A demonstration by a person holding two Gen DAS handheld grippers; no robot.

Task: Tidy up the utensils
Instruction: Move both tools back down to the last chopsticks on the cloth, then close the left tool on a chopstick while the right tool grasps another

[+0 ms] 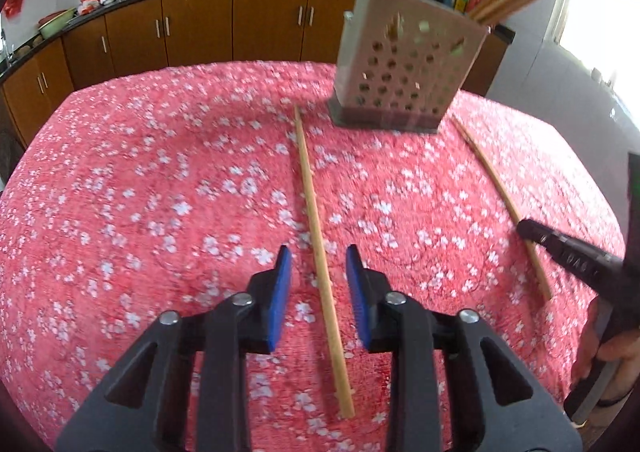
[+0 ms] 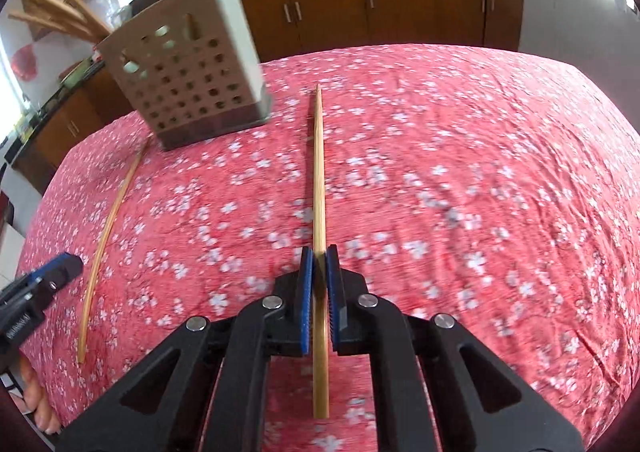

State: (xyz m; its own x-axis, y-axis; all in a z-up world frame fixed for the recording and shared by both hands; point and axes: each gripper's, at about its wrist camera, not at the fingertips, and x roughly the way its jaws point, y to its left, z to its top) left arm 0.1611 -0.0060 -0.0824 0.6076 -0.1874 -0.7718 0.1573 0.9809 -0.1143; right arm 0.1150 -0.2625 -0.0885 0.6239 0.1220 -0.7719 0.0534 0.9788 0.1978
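Two wooden chopsticks lie on the pink flowered tablecloth. One chopstick [image 1: 320, 256] runs between the open blue pads of my left gripper [image 1: 319, 256]; it also shows at the left of the right wrist view [image 2: 106, 236]. My right gripper [image 2: 319, 256] is shut on the other chopstick [image 2: 319, 180], which appears at the right of the left wrist view [image 1: 500, 196]. A white perforated utensil holder [image 1: 404, 68] with several chopsticks standing in it sits at the table's far side, and in the right wrist view [image 2: 192, 80] it is at the upper left.
The tablecloth [image 1: 160, 192] covers the whole round table. Brown kitchen cabinets [image 1: 200, 24] with a dark counter, woks and bowls stand behind. The right gripper's finger [image 1: 568, 252] enters the left wrist view at right; the left gripper [image 2: 36, 284] shows at the right view's left edge.
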